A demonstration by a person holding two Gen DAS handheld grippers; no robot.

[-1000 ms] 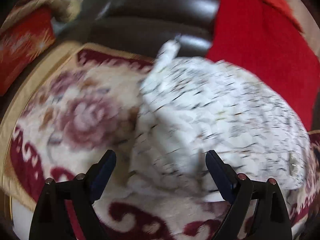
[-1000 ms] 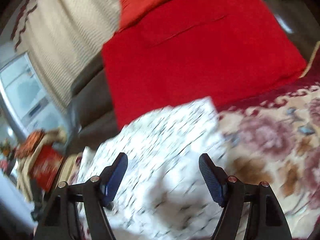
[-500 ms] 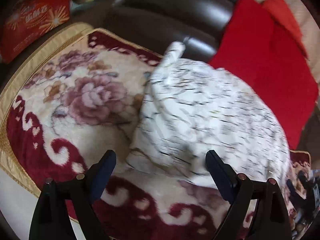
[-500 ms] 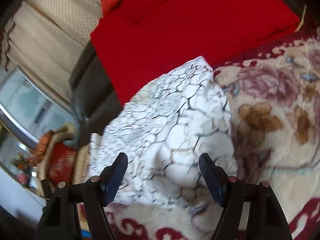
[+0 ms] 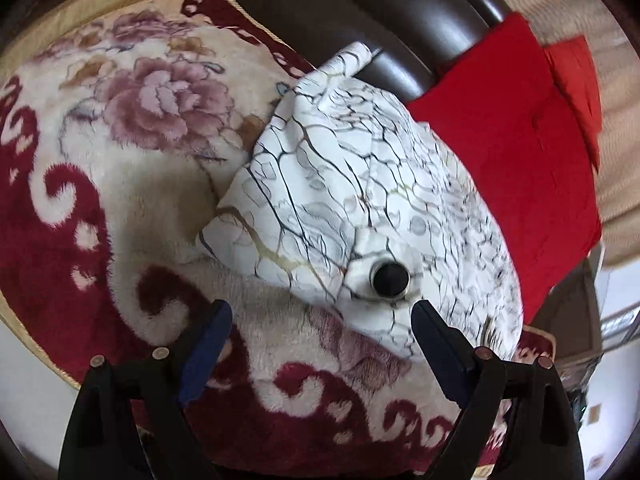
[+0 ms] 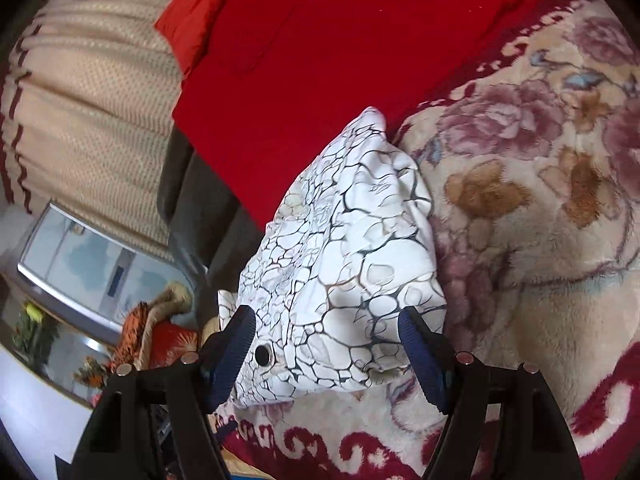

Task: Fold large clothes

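Plush floral blanket (image 5: 132,208) covers a dark leather sofa (image 5: 360,12), and right on it lies the white marble-print garment (image 5: 360,184), bunched into a loose heap with a red cloth (image 5: 508,152) touching its far side. A black button (image 5: 390,279) sits on the garment's near flap, close to the left tool (image 5: 322,354). That left tool hovers just short of the garment's near edge, fingers spread wide, nothing between them. Over in the right wrist view, the right tool (image 6: 326,354) is also spread wide and empty, with the same garment (image 6: 352,264) lying just ahead of it and the button (image 6: 262,355) beside its left finger.

Now, how will this handle? It looks like soft, light, floppy fabric, creased and layered, so it should drape and slide rather than hold shape. My read: the step in hand is reaching in for the first grab. Best hold seems to be the near hem corners, one per tool, pinching a single layer clear of the button so the piece can be spread flat on the blanket.
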